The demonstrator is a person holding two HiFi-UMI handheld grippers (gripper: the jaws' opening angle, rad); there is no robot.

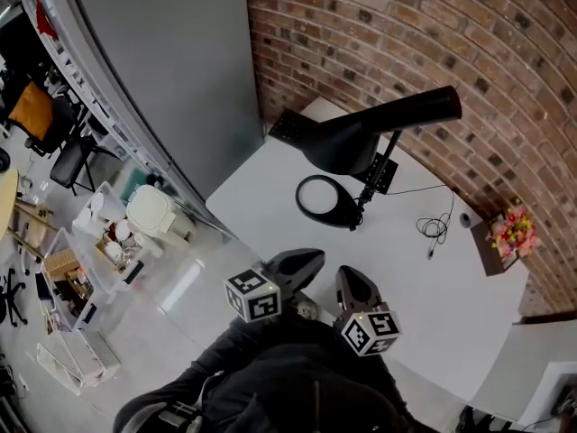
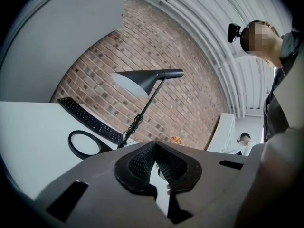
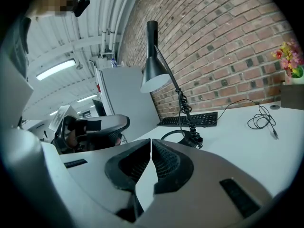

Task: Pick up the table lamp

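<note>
Table lamp in black, standing on the white table, out ahead of both pairs of jaws and well apart from them. Biggest thing in shot is the red brick wall beyond the jaws, along the table's far edge. A plain grey partition meets it off to the jaws' left. The table runs from under the grippers right up to that wall.

On to the lamp itself. It has a cone shade on a thin tilted stem, rising from a flat ring base that lies on the tabletop. From the left gripper view the lamp sits ahead and a touch left of the jaws. From the right gripper view the lamp is almost dead ahead, with its base just right of the jaw line.

A black keyboard lies past the ring base, close to the wall.

Now the tools. The left gripper and the right gripper sit side by side over the table's near edge. Both are clenched, pads pressed together at the tips, nothing caught between them.

To the jaws' right a thin black cable lies loosely coiled on the table. Further right a small bunch of flowers stands by the wall.
</note>
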